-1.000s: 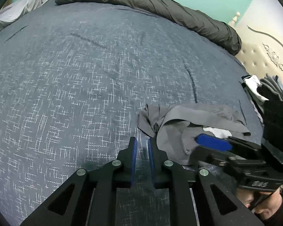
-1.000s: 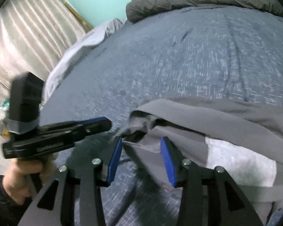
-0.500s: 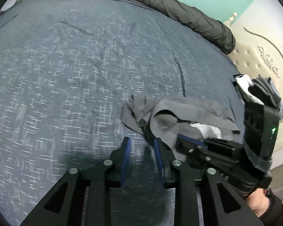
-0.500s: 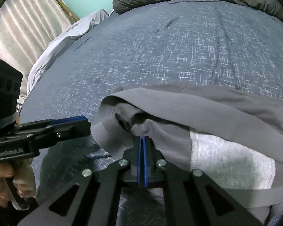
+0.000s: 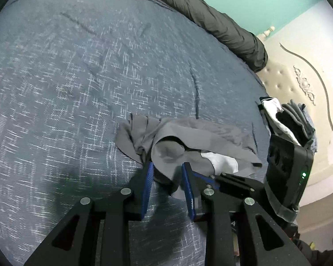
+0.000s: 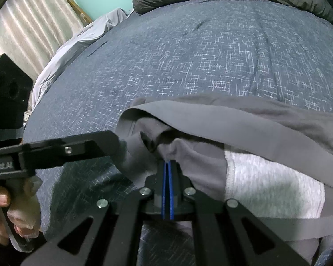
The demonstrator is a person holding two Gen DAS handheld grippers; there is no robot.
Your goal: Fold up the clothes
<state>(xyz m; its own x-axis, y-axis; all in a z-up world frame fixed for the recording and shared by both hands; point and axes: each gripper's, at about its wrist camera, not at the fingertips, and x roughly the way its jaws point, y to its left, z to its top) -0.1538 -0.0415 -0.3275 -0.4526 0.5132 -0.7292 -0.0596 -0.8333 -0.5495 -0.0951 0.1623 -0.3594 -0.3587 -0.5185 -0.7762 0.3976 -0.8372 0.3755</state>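
Crumpled grey garment (image 6: 211, 130), white-lined, on blue patterned bedspread (image 6: 188, 55)

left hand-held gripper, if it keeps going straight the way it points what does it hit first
Probably the crumpled grey garment: a fold already lies between the open pads of the left hand-held gripper, with the bedspread under it.

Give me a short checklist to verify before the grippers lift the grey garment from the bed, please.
1. Right gripper shut on the grey garment: ok, the pads are together with fabric pinched at their tips.
2. Left gripper gripping: not ok, the jaws stand apart around a fold, and they have just been opening.
3. Garment spread flat: not ok, it lies bunched on the bed.
4. Bed beyond the garment free for folding: ok.
5. Clothes pile clear of the garment: ok, it lies apart by the headboard.
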